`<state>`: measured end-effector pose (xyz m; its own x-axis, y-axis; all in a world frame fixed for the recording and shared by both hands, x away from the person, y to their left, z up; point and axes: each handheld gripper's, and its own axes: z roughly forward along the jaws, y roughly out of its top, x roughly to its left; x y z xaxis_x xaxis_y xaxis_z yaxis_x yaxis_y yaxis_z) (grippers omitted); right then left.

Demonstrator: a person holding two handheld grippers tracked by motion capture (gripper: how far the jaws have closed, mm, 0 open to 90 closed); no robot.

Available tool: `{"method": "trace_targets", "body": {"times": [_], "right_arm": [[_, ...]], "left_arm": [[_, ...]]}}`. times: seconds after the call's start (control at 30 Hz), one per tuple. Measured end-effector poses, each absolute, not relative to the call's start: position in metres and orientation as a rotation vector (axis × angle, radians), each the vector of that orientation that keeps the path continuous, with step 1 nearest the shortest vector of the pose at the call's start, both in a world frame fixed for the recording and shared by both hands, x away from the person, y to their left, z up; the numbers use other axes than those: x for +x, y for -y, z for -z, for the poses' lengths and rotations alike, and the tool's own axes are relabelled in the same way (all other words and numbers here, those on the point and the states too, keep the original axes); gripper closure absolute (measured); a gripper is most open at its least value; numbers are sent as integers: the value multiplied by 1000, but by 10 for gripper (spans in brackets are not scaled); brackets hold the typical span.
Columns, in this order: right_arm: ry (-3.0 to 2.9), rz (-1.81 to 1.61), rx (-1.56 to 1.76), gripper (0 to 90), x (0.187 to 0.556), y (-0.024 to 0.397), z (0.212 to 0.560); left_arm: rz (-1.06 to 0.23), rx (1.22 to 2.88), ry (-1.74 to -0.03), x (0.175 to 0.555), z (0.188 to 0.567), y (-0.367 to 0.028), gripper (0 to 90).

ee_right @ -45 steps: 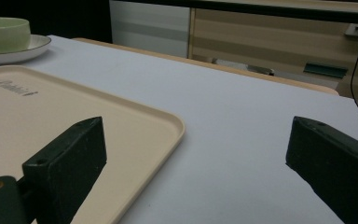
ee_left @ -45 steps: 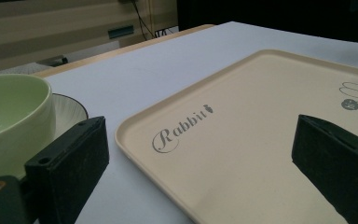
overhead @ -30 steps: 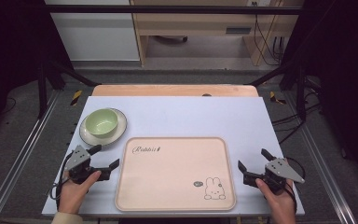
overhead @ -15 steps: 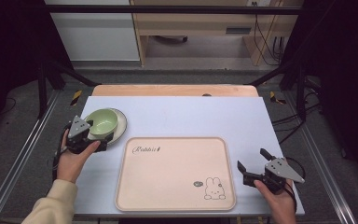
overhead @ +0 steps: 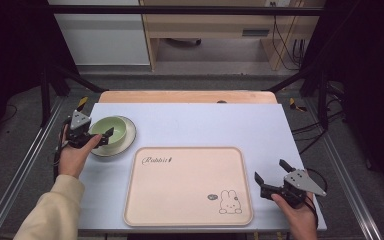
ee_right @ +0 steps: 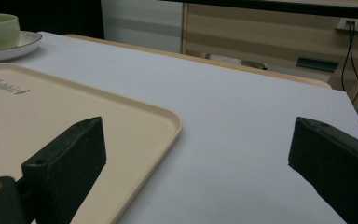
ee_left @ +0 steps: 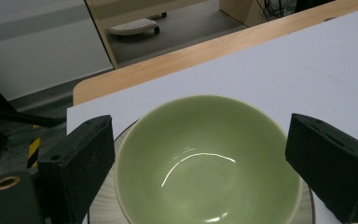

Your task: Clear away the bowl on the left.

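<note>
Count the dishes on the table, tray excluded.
2: a green bowl sitting on a pale plate, at the table's far left, between the open left gripper's jaws.

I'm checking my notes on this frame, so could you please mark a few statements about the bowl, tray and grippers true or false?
1. The green bowl sits on a plate. True.
2. The left gripper is shut on the bowl. False: its jaws stand open, one on each side of the bowl.
3. The tray holds the bowl. False: the bowl and plate stand on the table beside the tray's far left corner.
4. The right gripper is open, at the tray's right edge. True.
5. A rabbit is drawn on the tray. True.
</note>
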<state>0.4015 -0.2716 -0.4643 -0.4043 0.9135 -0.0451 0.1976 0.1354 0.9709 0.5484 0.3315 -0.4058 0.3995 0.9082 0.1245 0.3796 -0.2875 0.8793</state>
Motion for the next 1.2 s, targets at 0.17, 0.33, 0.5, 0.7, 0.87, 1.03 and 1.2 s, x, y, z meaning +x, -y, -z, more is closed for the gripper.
{"method": "trace_targets", "body": {"times": [0.17,0.33,0.5,0.7,0.87,1.03,1.2], "right_arm": [[-1717,-1330,1091,48,401,271,464],[-1714,-1343,1095,51,401,270,463],[-1714,-1346,1102,52,401,270,463],[-1719,-1346,1107,55,401,270,463],[-1731,-1344,1108,55,402,269,464],[-1730,-1349,1111,55,402,270,464],[-1732,-1346,1109,55,403,270,465]], "left_arm": [[-800,1819,-1166,557,407,-339,81],[-803,1815,-1229,566,411,-347,89],[-795,1806,-1283,572,417,-353,121],[-747,1834,-1324,577,425,-358,287],[-725,1862,-1346,579,427,-360,479],[-691,1877,-1378,583,432,-363,563],[-682,1889,-1428,587,435,-366,645]]}}
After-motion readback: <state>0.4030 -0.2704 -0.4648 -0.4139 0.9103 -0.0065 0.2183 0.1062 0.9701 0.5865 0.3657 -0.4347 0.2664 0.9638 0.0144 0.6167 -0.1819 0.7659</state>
